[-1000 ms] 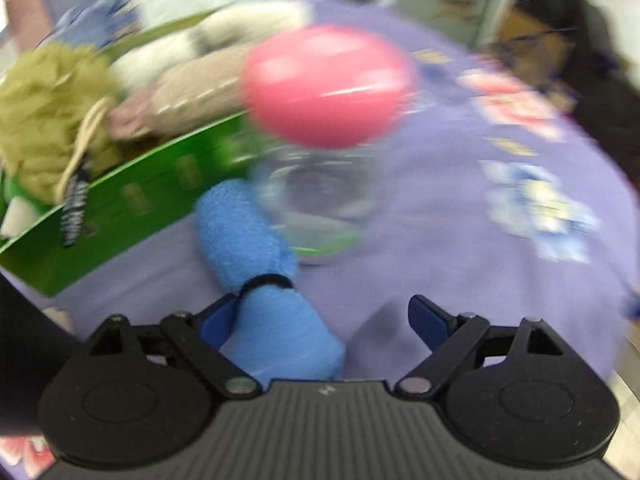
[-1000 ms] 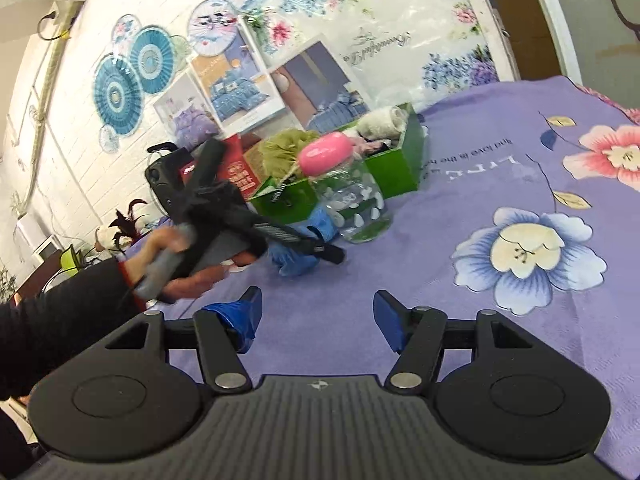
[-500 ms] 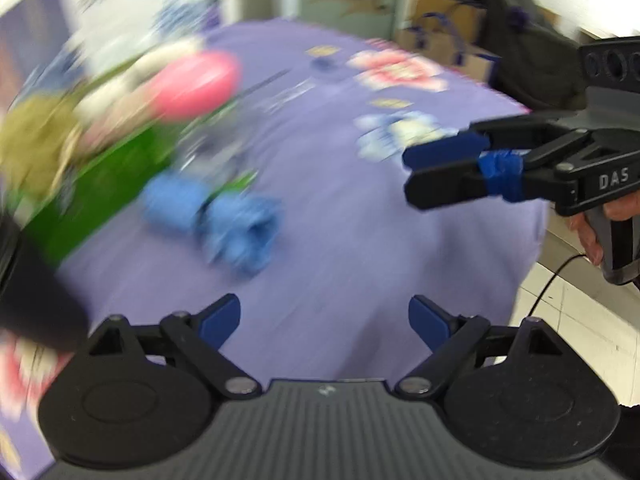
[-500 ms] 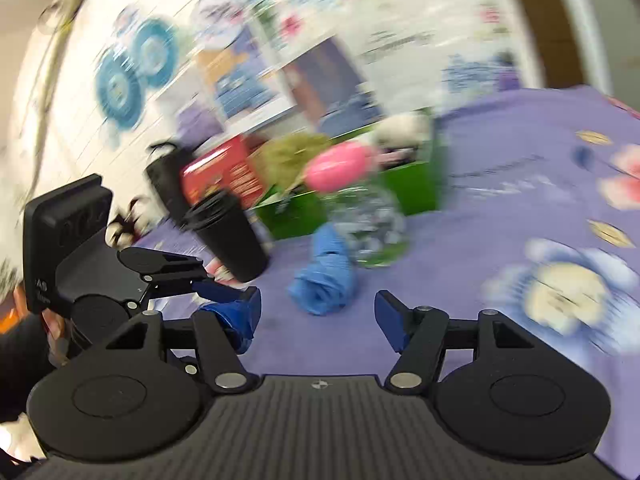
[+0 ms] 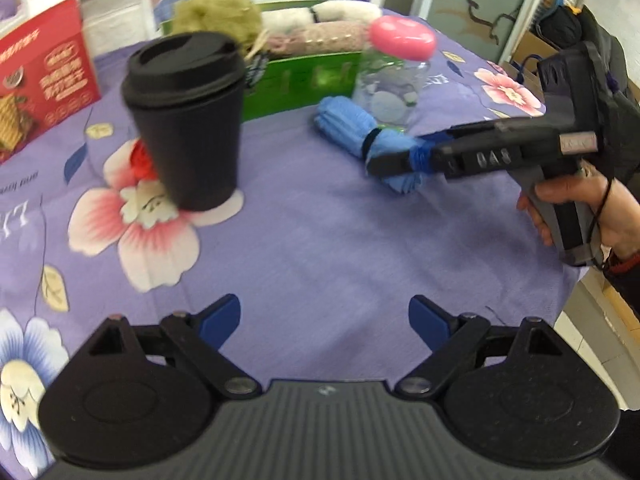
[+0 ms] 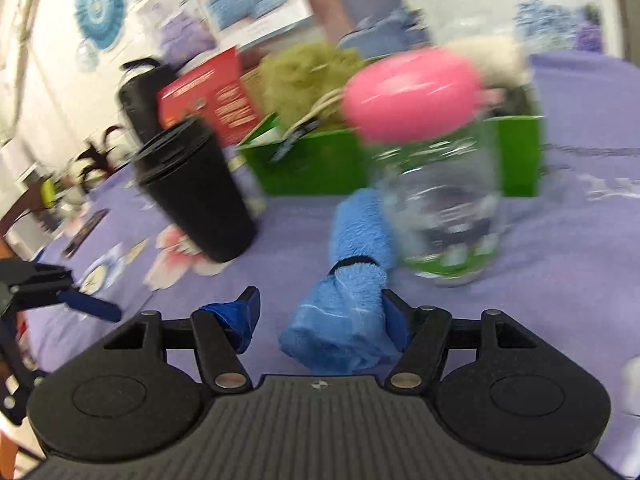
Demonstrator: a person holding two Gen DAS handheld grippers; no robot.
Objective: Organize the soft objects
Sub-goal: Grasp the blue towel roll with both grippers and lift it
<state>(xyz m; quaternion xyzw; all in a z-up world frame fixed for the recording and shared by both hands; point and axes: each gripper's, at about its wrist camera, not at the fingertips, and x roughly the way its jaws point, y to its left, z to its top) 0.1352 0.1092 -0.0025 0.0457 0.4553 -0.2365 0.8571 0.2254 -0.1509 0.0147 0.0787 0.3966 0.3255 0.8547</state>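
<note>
A rolled blue towel (image 6: 352, 280) bound by a black band lies on the purple floral cloth beside a clear jar. My right gripper (image 6: 320, 312) is open, its near end between the fingers, against the right finger. In the left wrist view the towel (image 5: 360, 136) lies far ahead with the right gripper (image 5: 404, 162) over it. My left gripper (image 5: 324, 320) is open and empty above bare cloth. A green box (image 5: 296, 76) behind holds an olive loofah (image 5: 218, 16) and rolled white and pink towels (image 5: 320, 28).
A black lidded cup (image 5: 188, 120) stands left of the towel. The clear jar with a pink lid (image 5: 392, 68) stands right against the towel. A red carton (image 5: 40, 76) is at far left. The table edge drops off at right (image 5: 576, 280).
My left gripper pulled back from the blue towel and turned left. My right gripper moved forward to the towel, which now lies between its fingers.
</note>
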